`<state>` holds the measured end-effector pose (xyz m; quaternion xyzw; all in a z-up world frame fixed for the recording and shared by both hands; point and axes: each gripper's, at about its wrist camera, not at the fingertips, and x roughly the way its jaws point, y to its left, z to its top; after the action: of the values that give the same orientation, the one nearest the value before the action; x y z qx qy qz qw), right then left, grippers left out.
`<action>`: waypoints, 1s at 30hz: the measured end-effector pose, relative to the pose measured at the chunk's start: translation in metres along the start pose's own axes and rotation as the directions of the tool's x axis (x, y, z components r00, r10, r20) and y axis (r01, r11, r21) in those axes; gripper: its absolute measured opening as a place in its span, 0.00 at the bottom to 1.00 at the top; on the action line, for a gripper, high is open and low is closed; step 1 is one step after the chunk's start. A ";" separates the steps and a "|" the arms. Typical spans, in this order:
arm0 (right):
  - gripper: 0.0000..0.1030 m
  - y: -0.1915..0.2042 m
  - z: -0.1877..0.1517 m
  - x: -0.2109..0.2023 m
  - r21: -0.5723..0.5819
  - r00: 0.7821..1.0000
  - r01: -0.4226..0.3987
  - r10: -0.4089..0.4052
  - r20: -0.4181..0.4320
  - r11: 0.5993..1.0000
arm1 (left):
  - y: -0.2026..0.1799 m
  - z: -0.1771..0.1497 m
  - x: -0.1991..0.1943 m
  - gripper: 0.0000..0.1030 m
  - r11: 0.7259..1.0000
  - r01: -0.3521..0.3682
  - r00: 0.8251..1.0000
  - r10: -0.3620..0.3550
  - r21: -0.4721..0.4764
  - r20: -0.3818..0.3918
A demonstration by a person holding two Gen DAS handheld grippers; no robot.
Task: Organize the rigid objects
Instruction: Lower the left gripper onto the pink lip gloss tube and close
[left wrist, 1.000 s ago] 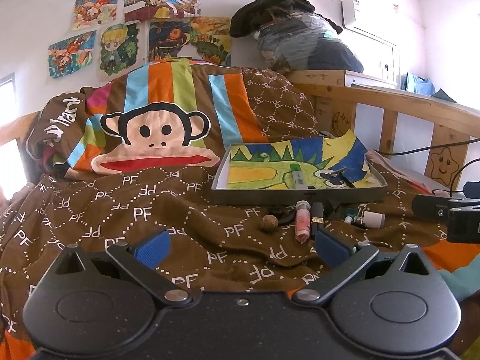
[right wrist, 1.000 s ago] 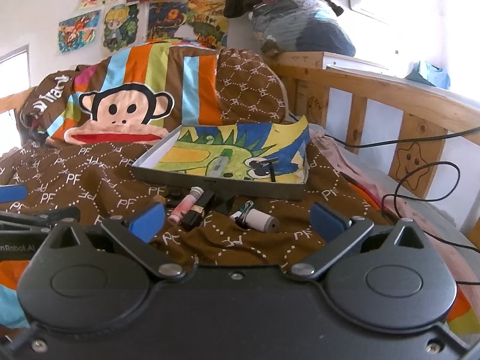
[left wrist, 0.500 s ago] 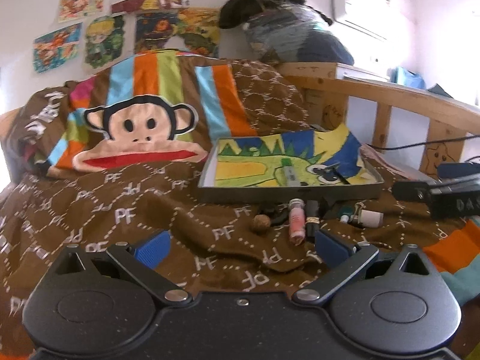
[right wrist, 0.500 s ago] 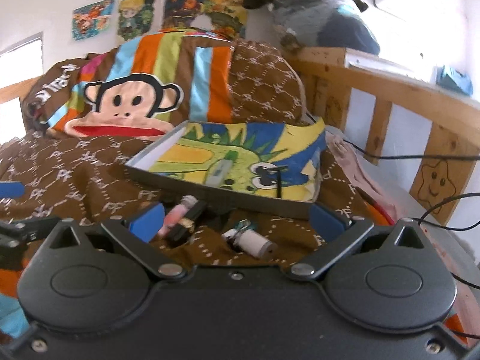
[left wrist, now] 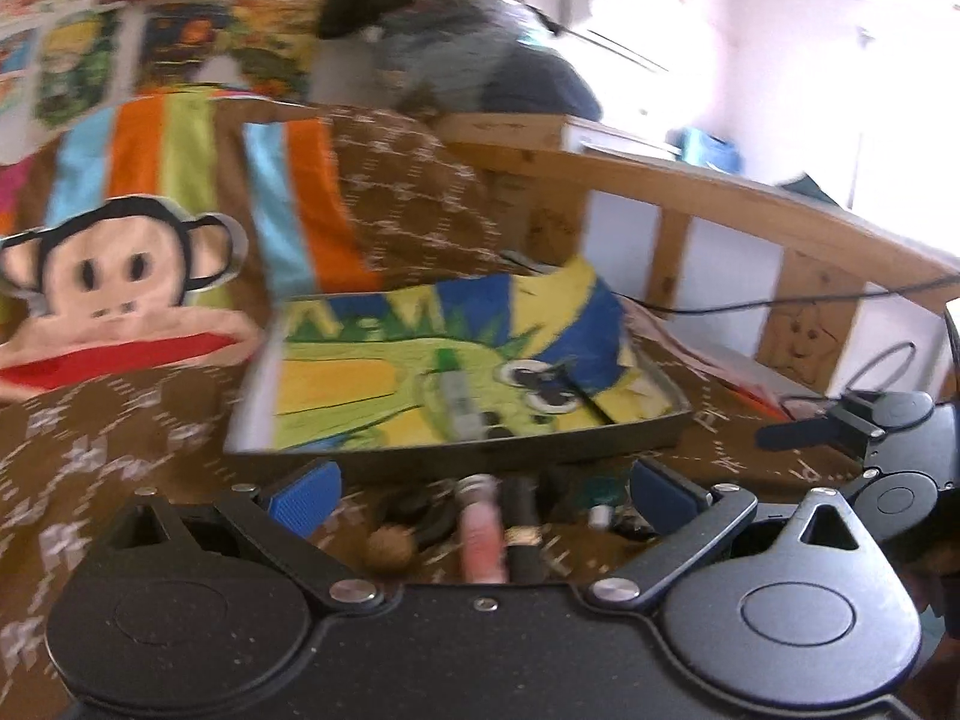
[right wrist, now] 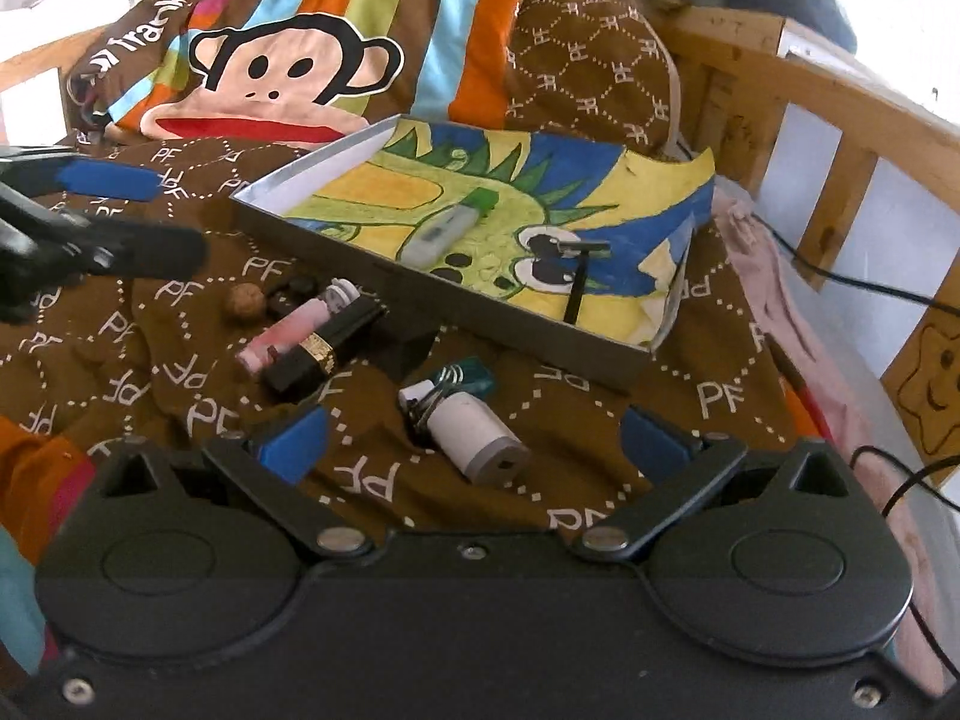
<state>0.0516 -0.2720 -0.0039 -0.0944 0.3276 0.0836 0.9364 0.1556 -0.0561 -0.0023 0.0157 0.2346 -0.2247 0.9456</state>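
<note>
Now the left tongs (left wrist: 483,495) are wide open and hold nothing, low over a brown nut (right wrist: 245,301), a pink tube (right wrist: 292,330) and a black lipstick (right wrist: 324,348) on the bed blanket (right wrist: 600,420). To the right, the right tongs (right wrist: 474,441) are also wide and empty above a white cylinder (right wrist: 477,435), just before the grey tray (right wrist: 420,294)

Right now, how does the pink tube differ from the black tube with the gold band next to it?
The translucent pink tube has a white ribbed cap; the black tube with a gold band is dark and opaque. The pink one lies nearer the brown nut. Both lie side by side, apparently touching, on the brown blanket, outside the grey tray.
</note>
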 end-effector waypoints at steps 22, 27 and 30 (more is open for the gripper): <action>0.68 -0.017 0.003 0.068 0.058 0.979 -0.157 0.163 -0.122 0.986 | 0.039 -0.028 0.078 0.51 0.987 0.087 0.961 -0.119 -0.137 -0.248; 0.58 -0.018 0.003 0.073 0.073 0.975 -0.177 0.185 -0.125 0.981 | 0.046 -0.031 0.090 0.49 0.974 0.096 0.949 -0.152 -0.204 -0.277; 0.52 -0.015 0.004 0.074 0.069 0.973 -0.185 0.193 -0.127 0.980 | 0.047 -0.030 0.093 0.44 0.966 0.107 0.945 -0.173 -0.236 -0.278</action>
<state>0.1144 -0.2781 -0.0458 -0.0416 0.3991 0.1564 0.9025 0.2357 -0.0489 -0.0748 -0.0713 0.3973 -0.2598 0.8773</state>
